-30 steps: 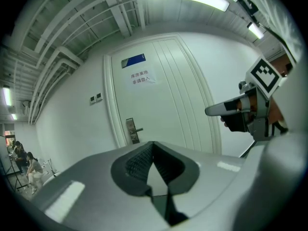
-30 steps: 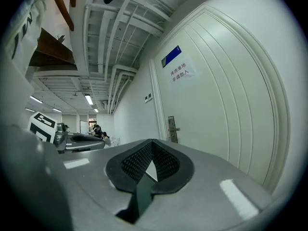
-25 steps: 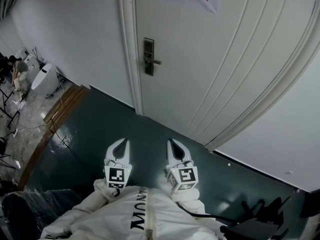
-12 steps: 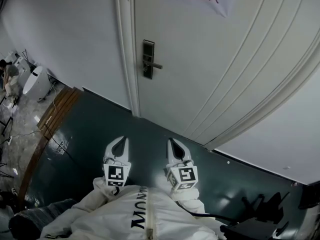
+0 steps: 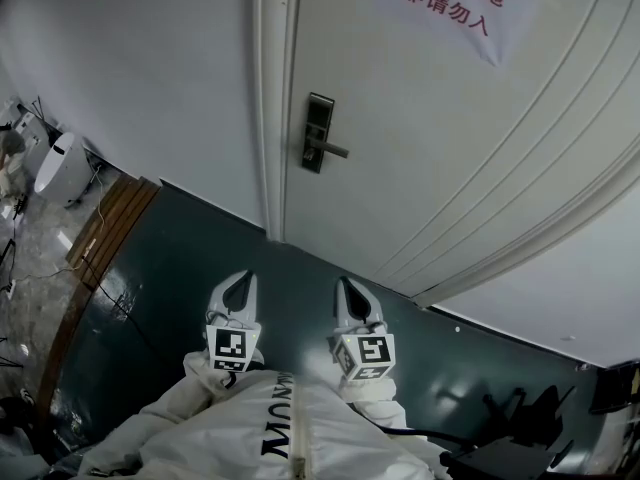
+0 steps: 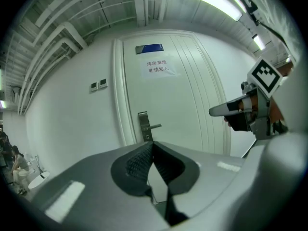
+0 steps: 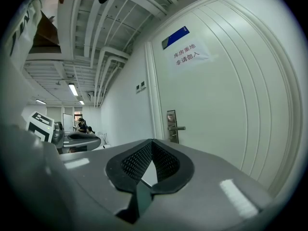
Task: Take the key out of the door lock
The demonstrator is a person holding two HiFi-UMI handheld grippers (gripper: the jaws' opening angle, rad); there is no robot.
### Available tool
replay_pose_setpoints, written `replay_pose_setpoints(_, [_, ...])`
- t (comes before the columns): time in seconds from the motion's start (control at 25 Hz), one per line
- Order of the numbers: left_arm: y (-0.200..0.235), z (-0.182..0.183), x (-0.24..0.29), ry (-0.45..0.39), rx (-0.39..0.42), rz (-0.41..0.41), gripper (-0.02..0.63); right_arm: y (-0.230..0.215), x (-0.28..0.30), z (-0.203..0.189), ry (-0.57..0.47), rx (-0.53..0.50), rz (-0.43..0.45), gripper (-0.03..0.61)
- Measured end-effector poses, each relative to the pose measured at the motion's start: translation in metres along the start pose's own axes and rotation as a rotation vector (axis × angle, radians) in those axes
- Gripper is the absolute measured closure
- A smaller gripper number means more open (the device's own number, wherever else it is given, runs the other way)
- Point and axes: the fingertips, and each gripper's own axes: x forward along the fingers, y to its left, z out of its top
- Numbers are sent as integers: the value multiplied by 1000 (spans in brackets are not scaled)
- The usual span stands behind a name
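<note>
Head view, left to right: a smooth white wall [image 5: 150, 88] meets a glossy dark teal floor [image 5: 180, 258]. The left gripper [image 5: 243, 280], white and claw-shaped, hovers low over that floor. Its curved jaws are closed tip to tip, with nothing between the black mesh-textured pads [image 6: 137, 160]. Well apart from it stands the white panelled door [image 5: 420, 148]. A dark rectangular metal lock plate [image 5: 317, 128] and a slim lever handle [image 5: 333, 150] sit at the door's left edge; the key cannot be made out at this distance. The right gripper [image 5: 343, 282], beside the left, is likewise closed and empty. A paper notice [image 5: 455, 3] with red characters hangs on the door's upper part.
</note>
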Motion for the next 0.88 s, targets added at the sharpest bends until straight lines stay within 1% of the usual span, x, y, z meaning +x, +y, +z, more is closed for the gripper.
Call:
replay_pose_setpoints(0.12, [28, -5, 7, 2, -2, -5, 614, 12, 26, 2, 2, 7, -16, 578])
replay_pose_setpoints(0.36, [92, -26, 8, 14, -4, 1, 614, 50, 78, -2, 4, 28, -24, 578])
replay_pose_setpoints(0.52, [127, -37, 8, 24, 4, -4, 614, 71, 105, -3, 5, 35, -36, 578])
replay_pose_setpoints(0.72, [151, -49, 14, 22, -20, -20, 614, 85, 121, -8, 31, 17, -55, 578])
replay_pose_setpoints(0.88, [151, -52, 21, 11, -45, -39, 614, 81, 121, -5, 41, -1, -89, 578])
